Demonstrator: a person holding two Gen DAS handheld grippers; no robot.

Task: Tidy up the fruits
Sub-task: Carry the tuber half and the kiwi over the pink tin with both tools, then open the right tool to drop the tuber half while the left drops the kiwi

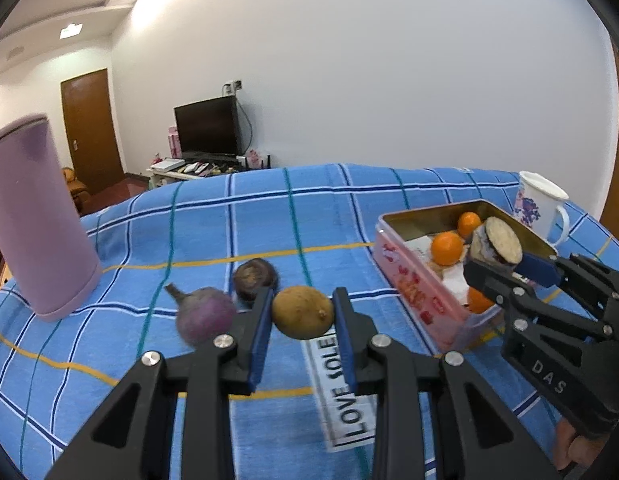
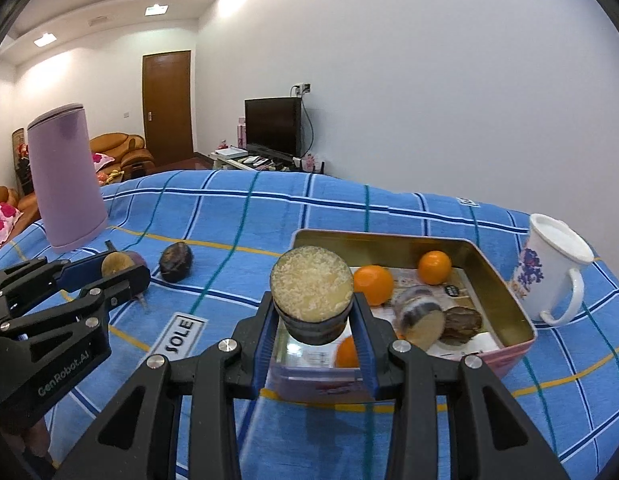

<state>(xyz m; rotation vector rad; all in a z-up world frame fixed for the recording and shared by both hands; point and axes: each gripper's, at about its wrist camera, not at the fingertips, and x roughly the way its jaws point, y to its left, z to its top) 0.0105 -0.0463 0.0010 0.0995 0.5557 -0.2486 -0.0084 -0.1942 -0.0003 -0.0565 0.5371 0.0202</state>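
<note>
Right gripper (image 2: 314,322) is clamped on a cut fruit half (image 2: 311,294), pale face up, directly above the near end of the pink tin (image 2: 521,320). Left gripper (image 1: 300,322) brackets the brown fruit (image 1: 302,312) on the bedspread (image 1: 189,224); contact unclear, tin lies to its right

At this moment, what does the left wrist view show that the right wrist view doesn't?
Left wrist only: the brown round fruit unobstructed between the left gripper jaws.
Right wrist only: the cut eggplant chunk's pale face in the right gripper, and another chunk lying in the tin.
Both: oranges, white mug, purple canister.
</note>
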